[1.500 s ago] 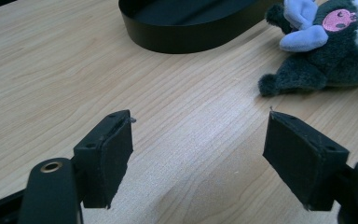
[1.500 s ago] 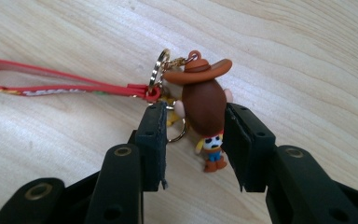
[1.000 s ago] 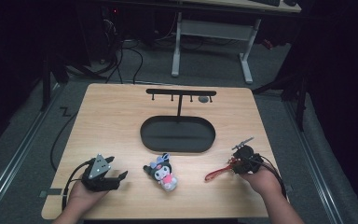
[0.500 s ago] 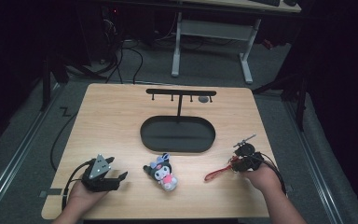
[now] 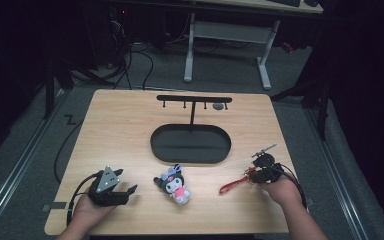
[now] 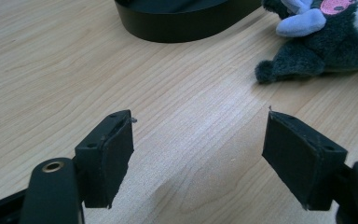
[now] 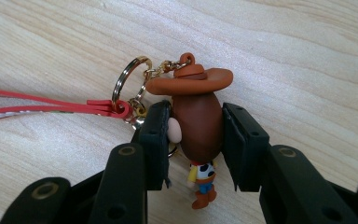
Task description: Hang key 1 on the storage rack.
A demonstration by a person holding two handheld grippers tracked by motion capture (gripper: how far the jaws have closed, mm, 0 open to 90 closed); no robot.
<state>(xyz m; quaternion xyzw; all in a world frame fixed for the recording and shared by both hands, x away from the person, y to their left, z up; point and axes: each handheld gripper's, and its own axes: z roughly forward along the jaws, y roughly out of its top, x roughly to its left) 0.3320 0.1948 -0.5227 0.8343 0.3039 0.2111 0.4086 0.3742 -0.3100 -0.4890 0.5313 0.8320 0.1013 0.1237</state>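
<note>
The right hand-held gripper [image 7: 193, 135] has just been closing, its jaws now pinching the head of a small brown-hatted cowboy figurine keychain [image 7: 196, 121] on the light wooden tabletop [image 5: 125, 135]. At left, the left hand-held gripper [image 6: 212, 158] rests spread and empty near a grey plush toy [image 5: 174, 184]. A black oval-based hook stand [image 5: 191, 143] stands at centre, and the keychain's red strap [image 5: 231, 186] trails leftward.
</note>
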